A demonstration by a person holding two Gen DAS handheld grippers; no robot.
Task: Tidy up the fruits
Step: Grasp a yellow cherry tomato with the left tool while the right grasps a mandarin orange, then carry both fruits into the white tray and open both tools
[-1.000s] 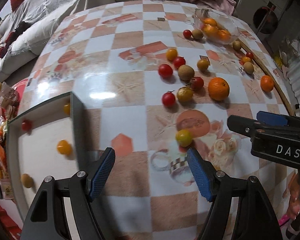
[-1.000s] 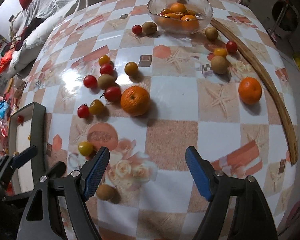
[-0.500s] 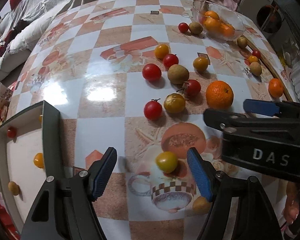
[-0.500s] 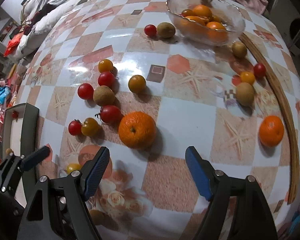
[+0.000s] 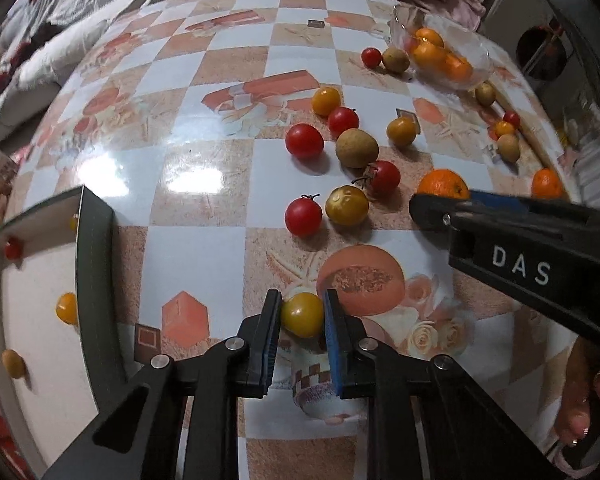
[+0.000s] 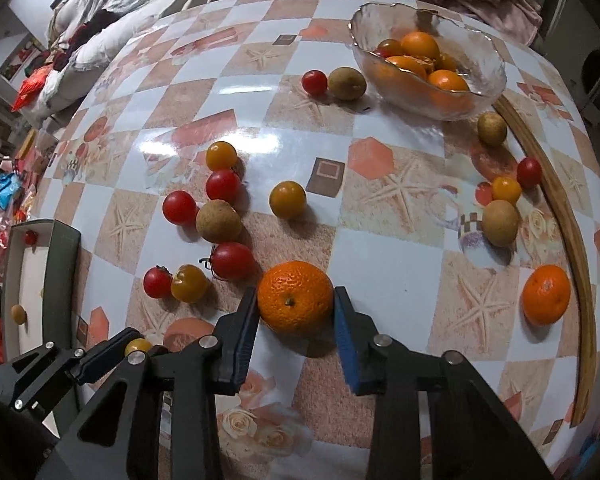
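**Risks with both grips just closing**

Left gripper (image 5: 302, 314) pinching yellow cherry tomato (image 5: 302, 314) between blue pads, fruit sitting near the pad tips on the table (image 5: 188, 252). Right gripper (image 6: 296, 308) closed against large orange (image 6: 296, 297), pads touching its flanks low on the near side, fruit apparently on the tabletop.

- Tomato: thin skin, likely to split under hard squeeze; smooth and round, likely to squirt forward out of a tip-only hold.
- Orange: held below its widest part, liable to roll out on lifting, then knock red tomato (image 6: 232, 261) and neighbours nearby.
- Crossing paths: grippers close together; collision possible when heading for tray (image 5: 94, 264) and glass bowl (image 6: 428, 64).
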